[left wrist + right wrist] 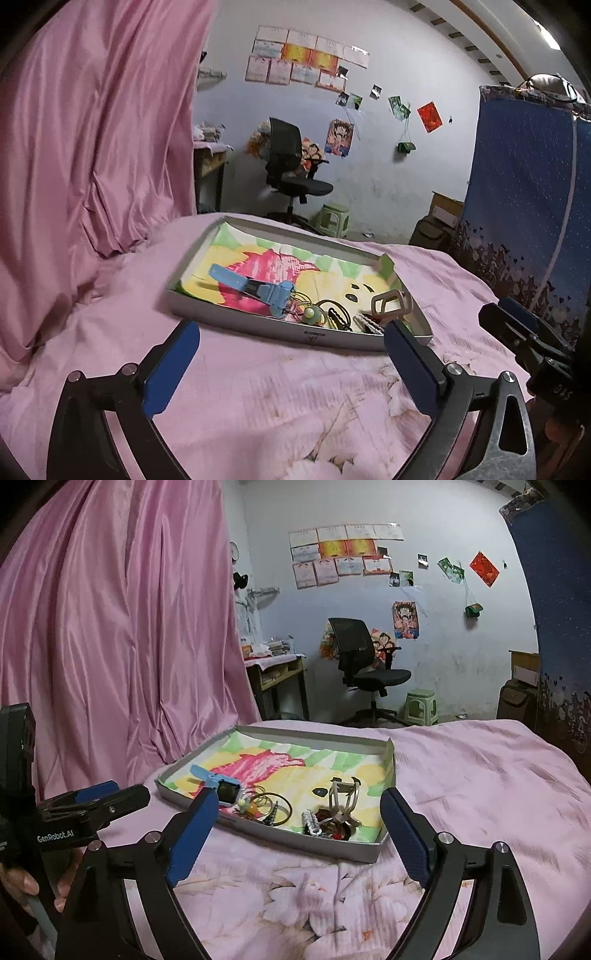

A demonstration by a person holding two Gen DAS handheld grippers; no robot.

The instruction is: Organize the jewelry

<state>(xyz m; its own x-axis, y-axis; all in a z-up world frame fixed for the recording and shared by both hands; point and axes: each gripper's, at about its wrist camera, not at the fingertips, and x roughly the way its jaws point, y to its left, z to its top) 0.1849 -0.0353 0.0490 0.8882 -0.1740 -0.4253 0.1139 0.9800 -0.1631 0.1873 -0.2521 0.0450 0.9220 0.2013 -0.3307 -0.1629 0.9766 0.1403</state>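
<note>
Jewelry lay in a shallow cardboard tray (369, 849) on the pink bed (480, 768); left gripper (291, 345) and right gripper (299, 818) stood wide, holding nothing.

I held two pairs of tongs, the left tongs (291, 343) and the right tongs (300, 812), and before them on the bed (480, 775) lay one shallow tray (295, 840). In that tray I counted one blue watch (221, 788), one brown claw clip (389, 302), one pale claw clip (343, 801), one white beaded piece (310, 821) and a tangle of thin bangles and hair ties (275, 806) too overlapped for me to number. Beyond the bed I counted one black office chair (364, 664) and one green stool (421, 705).
</note>
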